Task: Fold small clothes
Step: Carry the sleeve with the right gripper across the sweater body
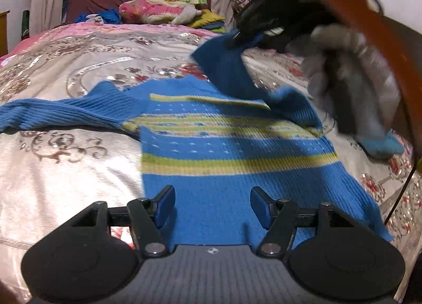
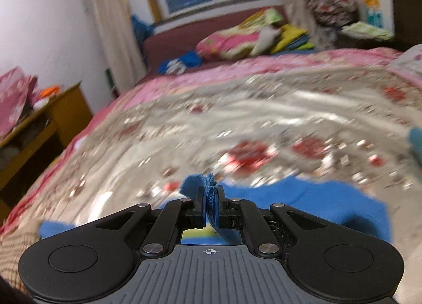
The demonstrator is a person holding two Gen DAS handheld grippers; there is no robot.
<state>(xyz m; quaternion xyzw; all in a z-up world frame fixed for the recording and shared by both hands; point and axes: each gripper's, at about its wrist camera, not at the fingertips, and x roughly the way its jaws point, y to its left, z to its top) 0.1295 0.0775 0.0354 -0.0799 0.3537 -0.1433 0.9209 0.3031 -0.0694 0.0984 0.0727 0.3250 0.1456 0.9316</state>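
Keep your right fingers (image 2: 210,207) clenched on the sleeve (image 1: 224,66), lay it across the sweater (image 1: 211,151) ahead of your released left fingers (image 1: 212,207).

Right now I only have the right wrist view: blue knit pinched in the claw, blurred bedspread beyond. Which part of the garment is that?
Observer: The right claw holds the end of one sleeve, lifted over the blue striped sweater.
Operator: And the other sleeve?
Observer: It lies flat on the bedspread, stretched out to the side.
Operator: Is the left claw gripping anything?
Observer: No. The left claw is open above the sweater's hem, nothing between its pads.
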